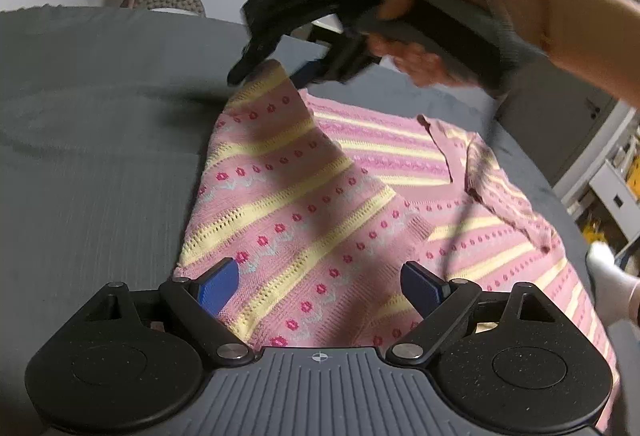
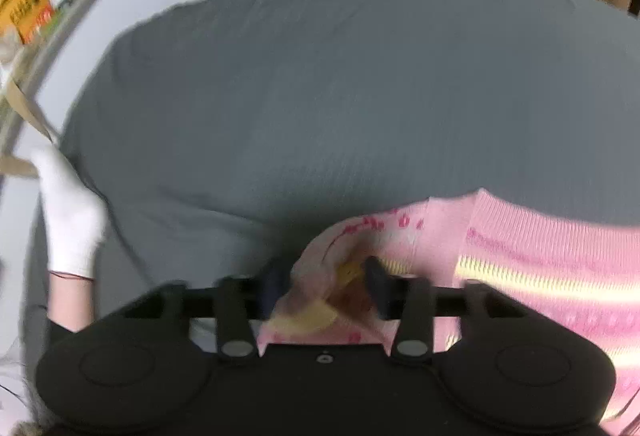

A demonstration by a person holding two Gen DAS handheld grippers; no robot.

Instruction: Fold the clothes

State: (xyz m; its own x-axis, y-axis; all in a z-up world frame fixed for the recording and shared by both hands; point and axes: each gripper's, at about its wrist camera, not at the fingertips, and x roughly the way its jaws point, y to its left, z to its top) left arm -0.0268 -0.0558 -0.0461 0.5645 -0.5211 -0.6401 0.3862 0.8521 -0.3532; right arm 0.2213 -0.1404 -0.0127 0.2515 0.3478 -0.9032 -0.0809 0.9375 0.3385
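Sweater [image 1: 320, 203], pink knit with yellow stripes and small red flowers, is lying spread on the grey bed cover [image 1: 88, 139], V-neck facing up. One flap of it is being lifted and carried over the body, so a side fold looks to be under way.

Handling, as a judgement: soft, light, loosely knitted with open-work rows. It is likely to stretch and sag from a single pinch point, and the holes could snag on a fingertip. Best holds look to be the ribbed hem, the cuff or a shoulder seam, where the knit is denser; a pinch in mid-panel would only pull up a peak.

Right gripper [image 2: 328, 284], at the far corner of the sweater, is clamping a bunch of pink and yellow knit between its dark pads [image 2: 378, 282]. Fingers are drawn close together with fabric filling the gap. That view is blurred, so which edge it has cannot be told. In the left wrist view its tip is sitting at the raised corner of the flap.

Left gripper [image 1: 322, 288] is hovering over the near part of the sweater, its blue pads [image 1: 220, 286] spread wide and gripping nothing. Whether they are touching the knit cannot be told.
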